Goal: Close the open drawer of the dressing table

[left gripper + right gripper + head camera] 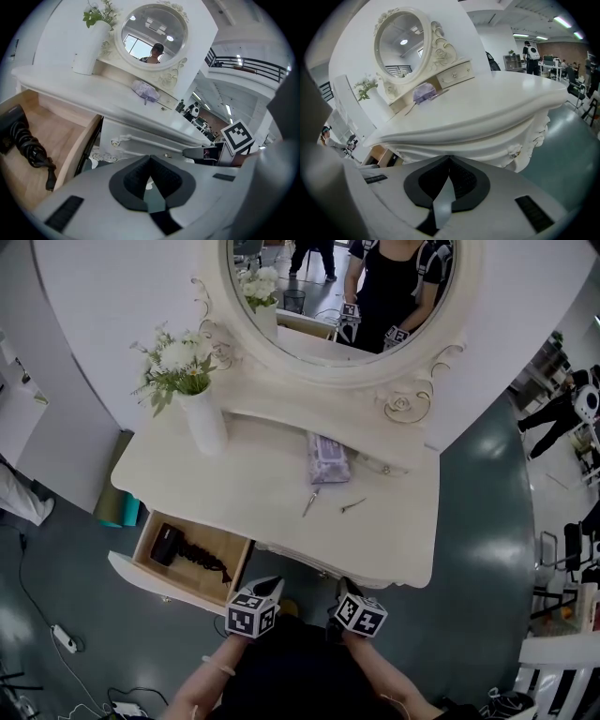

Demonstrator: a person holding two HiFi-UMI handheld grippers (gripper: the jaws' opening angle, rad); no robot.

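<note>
You held both grippers low in front of the white dressing table (253, 488), short of its scalloped front edge and touching nothing. The left gripper (270, 587) had its ribbed dark pads pressed tip to tip with nothing between them, and the right gripper (349, 589) was closed just the same and empty. In the left gripper view, the left gripper (150, 161) pointed at the carved white front panel beside the drawer. The right gripper (449, 159) faced the rounded, moulded rim of the glossy worktop (487, 101). The open drawer (214, 538) stood pulled out at the table's left end, to the left of your left gripper. It was a shallow box of pale bare wood (61, 136) behind a white front. A black hair dryer (167, 545) lay in it, with its kinked black cord (202, 559) trailing across the wooden floor. On the smooth worktop, a tall white vase of white flowers (206, 418) stood at the left. A crinkled lilac soft pack (328, 458) lay near the middle, and two thin metal pieces (310, 502) lay just in front of it. Behind them rose the oval mirror (309, 306) in a frame of white scrollwork.
</note>
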